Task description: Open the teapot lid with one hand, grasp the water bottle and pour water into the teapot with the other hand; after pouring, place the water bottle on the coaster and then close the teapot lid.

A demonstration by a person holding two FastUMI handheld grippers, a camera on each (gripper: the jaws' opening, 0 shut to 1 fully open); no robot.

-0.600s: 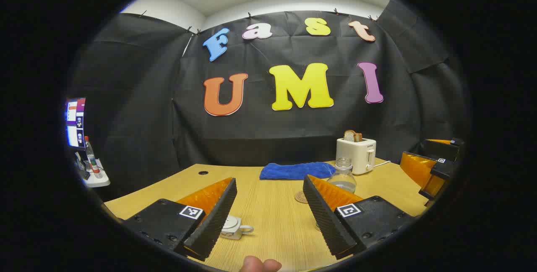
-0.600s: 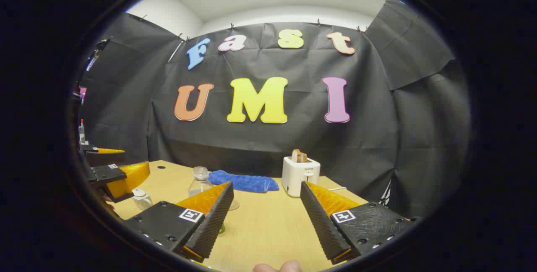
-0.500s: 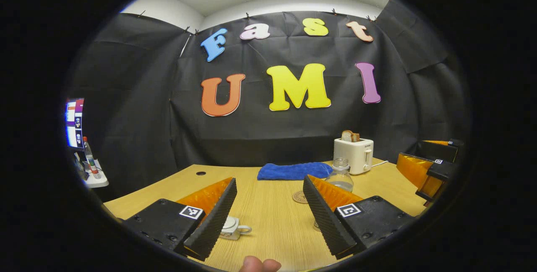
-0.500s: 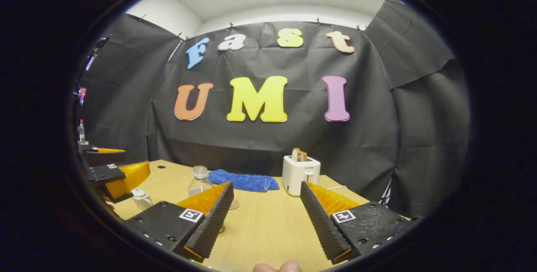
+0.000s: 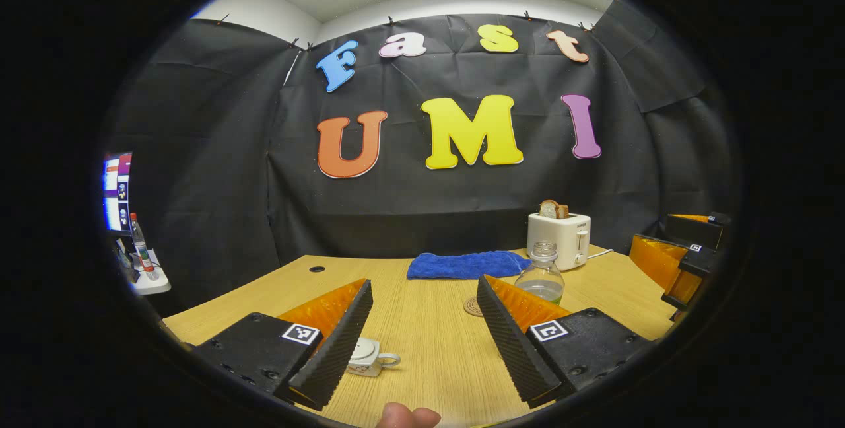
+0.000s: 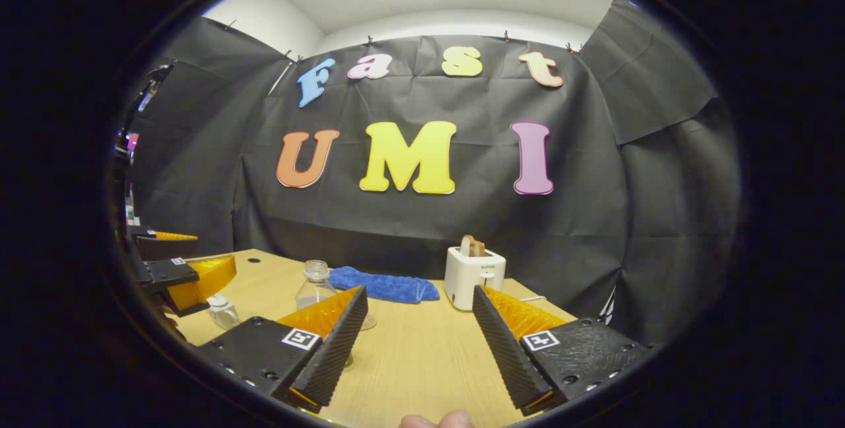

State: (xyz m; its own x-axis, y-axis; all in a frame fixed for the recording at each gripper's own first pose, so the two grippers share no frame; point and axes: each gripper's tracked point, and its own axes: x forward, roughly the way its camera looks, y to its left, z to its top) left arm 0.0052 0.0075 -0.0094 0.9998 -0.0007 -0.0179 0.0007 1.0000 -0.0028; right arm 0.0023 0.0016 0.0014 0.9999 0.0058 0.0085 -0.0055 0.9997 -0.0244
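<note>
In the left gripper view, my left gripper [image 5: 424, 284] hovers open over the wooden table [image 5: 429, 342] with nothing between its fingers. A small white teapot [image 5: 371, 356] with its lid on sits low on the table, half hidden by the left finger. A clear, uncapped water bottle [image 5: 540, 276] holding a little water stands behind the right finger, with a round coaster [image 5: 473, 307] to its left. The right gripper [image 5: 650, 230] shows at the far right. In the right gripper view, my right gripper [image 6: 419, 292] is open and empty; bottle [image 6: 313, 286], teapot [image 6: 223, 311] and left gripper [image 6: 212, 249] lie to its left.
A blue cloth [image 5: 465, 264] lies at the back of the table beside a white toaster [image 5: 558, 238] with bread in it. A side shelf with a bottle [image 5: 142, 253] and a screen stands far left. A thumb [image 5: 406, 417] shows at the bottom edge.
Both views shift only slightly. Both grippers stay open, and the teapot, bottle and coaster have not moved.
</note>
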